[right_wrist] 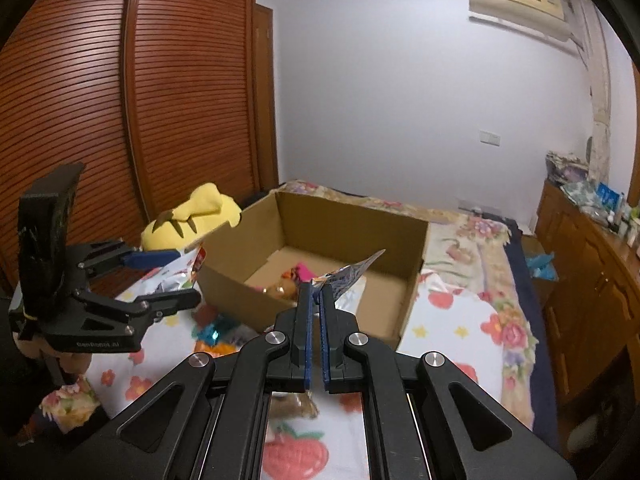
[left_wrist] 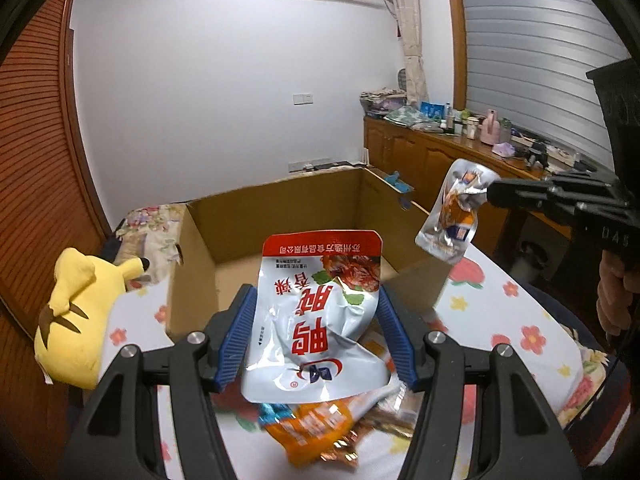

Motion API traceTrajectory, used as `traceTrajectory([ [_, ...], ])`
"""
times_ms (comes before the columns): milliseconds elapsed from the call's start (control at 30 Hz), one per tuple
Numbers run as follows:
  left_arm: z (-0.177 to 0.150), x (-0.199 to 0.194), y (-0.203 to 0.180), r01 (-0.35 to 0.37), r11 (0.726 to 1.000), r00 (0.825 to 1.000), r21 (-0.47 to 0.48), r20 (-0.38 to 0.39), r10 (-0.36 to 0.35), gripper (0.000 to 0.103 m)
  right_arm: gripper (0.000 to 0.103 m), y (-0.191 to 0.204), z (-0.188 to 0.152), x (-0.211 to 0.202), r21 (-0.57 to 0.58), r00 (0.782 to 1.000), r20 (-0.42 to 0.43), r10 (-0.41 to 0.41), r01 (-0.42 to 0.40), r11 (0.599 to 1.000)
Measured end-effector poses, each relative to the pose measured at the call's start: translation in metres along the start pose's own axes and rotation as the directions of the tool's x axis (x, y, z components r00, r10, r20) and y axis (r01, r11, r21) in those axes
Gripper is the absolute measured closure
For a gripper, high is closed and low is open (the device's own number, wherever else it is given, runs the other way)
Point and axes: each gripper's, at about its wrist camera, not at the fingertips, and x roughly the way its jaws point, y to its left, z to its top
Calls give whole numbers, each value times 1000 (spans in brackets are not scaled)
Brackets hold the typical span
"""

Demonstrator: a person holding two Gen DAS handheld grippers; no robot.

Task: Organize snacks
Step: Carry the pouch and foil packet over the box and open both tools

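My left gripper (left_wrist: 316, 300) is shut on a white and red snack pouch (left_wrist: 320, 320), whose sides sit between the blue pads (left_wrist: 236, 332), just in front of an open cardboard box (left_wrist: 280, 216). A silver and orange pouch (left_wrist: 450, 216) hangs from my right gripper (left_wrist: 494, 196) over the box's right wall. In the right wrist view the right gripper (right_wrist: 316, 294) is shut on that pouch's thin edge (right_wrist: 352, 276), above the box (right_wrist: 352, 220), which holds a few snacks (right_wrist: 288, 280). The left gripper (right_wrist: 186, 276) is at the left with its pouch (right_wrist: 180, 272).
Several loose snack packets (left_wrist: 320, 432) lie on the flowered bed sheet (left_wrist: 520, 320) under the left gripper. A yellow plush toy (left_wrist: 76, 312) lies left of the box. A slatted wooden wardrobe (right_wrist: 120, 100) stands at the left, a cluttered wooden sideboard (left_wrist: 440, 148) at the right.
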Motion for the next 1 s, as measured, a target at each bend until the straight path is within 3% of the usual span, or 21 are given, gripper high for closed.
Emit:
traceTrajectory([
  [233,20,32,20,-27,1000,999,-6,-20,27,43,102,-10,11,42,-15,999,-28,22,-23,1000],
  [567,39,76,34,-51,999,997,4,-60,51,43,102,-30,0,97,4,991,-122,47,-47,999],
  [700,41,88,34,-45,999,996,-3,-74,44,42,96,-35,-7,110,15,985,-167,41,-39,999],
  [1000,45,108,38,-30,999,995,-16,-96,28,40,85,-37,-15,106,34,982,-173,69,-64,997],
])
